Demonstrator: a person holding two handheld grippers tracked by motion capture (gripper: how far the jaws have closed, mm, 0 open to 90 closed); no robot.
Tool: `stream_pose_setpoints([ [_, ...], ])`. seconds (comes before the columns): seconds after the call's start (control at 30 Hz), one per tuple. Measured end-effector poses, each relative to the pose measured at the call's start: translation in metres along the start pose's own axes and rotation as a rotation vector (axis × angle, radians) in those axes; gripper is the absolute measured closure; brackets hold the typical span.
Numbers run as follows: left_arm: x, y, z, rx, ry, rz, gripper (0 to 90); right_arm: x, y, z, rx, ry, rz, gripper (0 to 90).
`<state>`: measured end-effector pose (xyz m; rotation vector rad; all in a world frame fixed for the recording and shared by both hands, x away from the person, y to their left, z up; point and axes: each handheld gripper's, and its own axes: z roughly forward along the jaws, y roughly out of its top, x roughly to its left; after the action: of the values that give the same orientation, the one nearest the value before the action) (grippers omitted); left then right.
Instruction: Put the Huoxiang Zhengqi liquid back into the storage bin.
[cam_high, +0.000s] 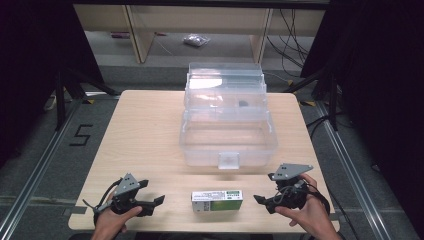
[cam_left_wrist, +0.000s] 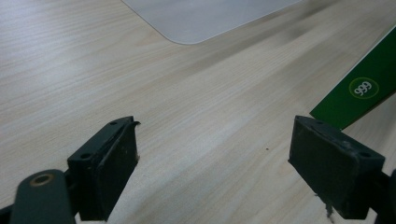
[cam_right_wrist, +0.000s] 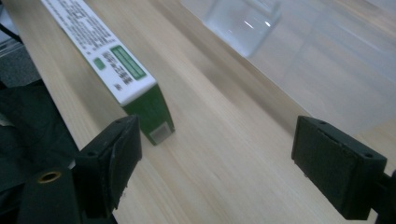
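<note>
A: Where does the small green-and-white cardboard box (cam_high: 217, 201) sit?

B: Flat on the pale wooden table (cam_high: 145, 140), near the front edge, between the two grippers and apart from both. The clear plastic storage case (cam_high: 227, 137) stands behind it with its lid thrown back, the bottom tray bare as far as I can tell.

A: And the claws?

B: The left gripper (cam_high: 159, 200) has its jaws spread wide with only tabletop between them – the box's green end (cam_left_wrist: 362, 91) shows just off to one side. The right gripper (cam_high: 259, 199) is spread as well, nothing between its pads; the box (cam_right_wrist: 112, 65) lies ahead and slightly outside its near jaw.

A: So which step is this?

B: I'd judge it the approach – neither claw has touched anything yet. Packing the box into the open case looks like the likely job.

A: What does the next move need?

B: One gripper should swing in so its jaws straddle the box across its narrow width, pinch it, then lift it clear over the case's front wall and latch
</note>
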<state>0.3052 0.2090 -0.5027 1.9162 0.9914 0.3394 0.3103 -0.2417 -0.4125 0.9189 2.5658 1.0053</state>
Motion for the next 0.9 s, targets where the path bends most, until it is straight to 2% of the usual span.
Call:
stream_pose_setpoints([
  [0.1,0.000,0.000,0.000,-0.003,-0.006,0.000,14.8,0.005,0.011,-0.001,-0.004,0.014,-0.058,17.1],
  [0.13,0.000,0.000,0.000,0.001,-0.002,0.000,14.8,0.007,0.014,0.000,-0.002,0.026,-0.058,17.0],
  [0.17,0.000,0.000,0.000,0.001,-0.002,-0.001,14.8,0.010,0.022,0.000,0.017,0.045,-0.104,17.0],
  [0.23,0.000,0.000,0.000,0.000,-0.003,0.003,14.8,0.013,0.025,0.002,0.018,0.043,-0.100,17.0],
  [0.27,0.000,0.000,0.000,0.000,-0.002,0.002,14.8,0.015,0.028,0.003,0.027,0.057,-0.106,16.8],
  [0.37,0.000,0.000,0.000,-0.001,-0.002,0.001,14.8,0.022,0.038,0.009,0.043,0.090,-0.157,16.9],
  [0.43,0.001,0.000,-0.001,0.009,0.000,0.011,14.8,0.031,0.047,0.015,0.078,0.114,-0.189,17.0],
  [0.53,0.001,0.000,0.000,0.006,-0.002,0.007,14.8,0.036,0.053,0.020,0.096,0.117,-0.211,17.3],
  [0.77,0.001,0.000,0.000,0.004,-0.001,0.009,14.8,0.051,0.070,0.040,0.163,0.144,-0.300,19.0],
  [0.9,0.001,0.000,-0.001,0.005,-0.007,0.022,14.8,0.056,0.077,0.049,0.199,0.167,-0.320,19.1],
])
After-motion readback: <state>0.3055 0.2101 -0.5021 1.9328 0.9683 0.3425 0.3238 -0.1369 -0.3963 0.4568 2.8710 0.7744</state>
